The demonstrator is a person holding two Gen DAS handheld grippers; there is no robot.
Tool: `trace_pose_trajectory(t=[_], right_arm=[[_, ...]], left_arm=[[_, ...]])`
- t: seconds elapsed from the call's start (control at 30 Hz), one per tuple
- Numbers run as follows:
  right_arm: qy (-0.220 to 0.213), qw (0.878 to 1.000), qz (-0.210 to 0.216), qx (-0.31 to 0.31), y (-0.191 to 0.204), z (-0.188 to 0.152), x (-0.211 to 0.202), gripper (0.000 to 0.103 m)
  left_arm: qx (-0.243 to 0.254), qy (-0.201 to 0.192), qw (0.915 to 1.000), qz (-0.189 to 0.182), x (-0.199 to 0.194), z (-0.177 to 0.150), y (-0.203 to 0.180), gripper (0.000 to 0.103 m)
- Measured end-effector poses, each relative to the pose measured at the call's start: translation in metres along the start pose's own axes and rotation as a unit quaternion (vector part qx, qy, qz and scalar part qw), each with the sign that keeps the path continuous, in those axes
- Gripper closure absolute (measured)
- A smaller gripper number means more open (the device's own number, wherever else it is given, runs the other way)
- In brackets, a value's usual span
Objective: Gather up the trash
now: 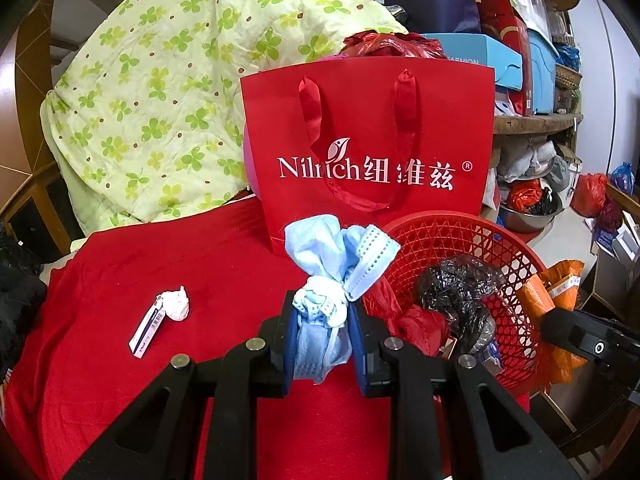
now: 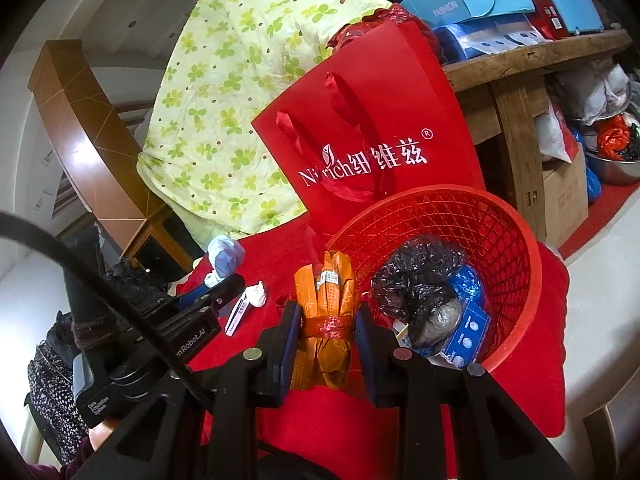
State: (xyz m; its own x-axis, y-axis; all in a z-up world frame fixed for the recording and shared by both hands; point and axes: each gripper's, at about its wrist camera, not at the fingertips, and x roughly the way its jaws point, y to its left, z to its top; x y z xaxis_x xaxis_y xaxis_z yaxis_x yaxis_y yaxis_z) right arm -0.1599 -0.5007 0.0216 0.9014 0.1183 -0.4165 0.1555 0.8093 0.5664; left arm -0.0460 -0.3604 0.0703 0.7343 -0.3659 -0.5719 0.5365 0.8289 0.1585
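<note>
gift bag (image 1: pixel 368 148) behind basket (image 1: pixel 460 232), tissue (image 1: pixel 176 304) left

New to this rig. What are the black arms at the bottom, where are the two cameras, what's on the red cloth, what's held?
No robot: a person carries a hand-held gripper in each hand, each with a fisheye camera looking along its fingers; the black arms are those fingers. In the left wrist view, the left hand-held gripper is shut on a wad of blue face masks. In the right wrist view, the right hand-held gripper is shut on an orange wrapper bundle. On the red cloth: a crumpled tissue, a small label, a red gift bag and a red basket already holding trash.
</note>
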Motion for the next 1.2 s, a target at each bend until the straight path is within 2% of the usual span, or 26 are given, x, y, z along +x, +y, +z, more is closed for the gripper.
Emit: trace_pose_trajectory(t=[0.83,1.2], right_arm=[[0.003,1.000,-0.010,0.011,-0.011,0.005,0.005,0.074],[-0.010,1.000,-0.022,0.020,-0.022,0.015,-0.001,0.073]], left_arm=[[0.020,0.012,0.9996,-0.015,0.017,0.001,-0.018,0.077],[0.028,0.018,0.9991,-0.025,0.024,0.000,-0.030,0.077]])
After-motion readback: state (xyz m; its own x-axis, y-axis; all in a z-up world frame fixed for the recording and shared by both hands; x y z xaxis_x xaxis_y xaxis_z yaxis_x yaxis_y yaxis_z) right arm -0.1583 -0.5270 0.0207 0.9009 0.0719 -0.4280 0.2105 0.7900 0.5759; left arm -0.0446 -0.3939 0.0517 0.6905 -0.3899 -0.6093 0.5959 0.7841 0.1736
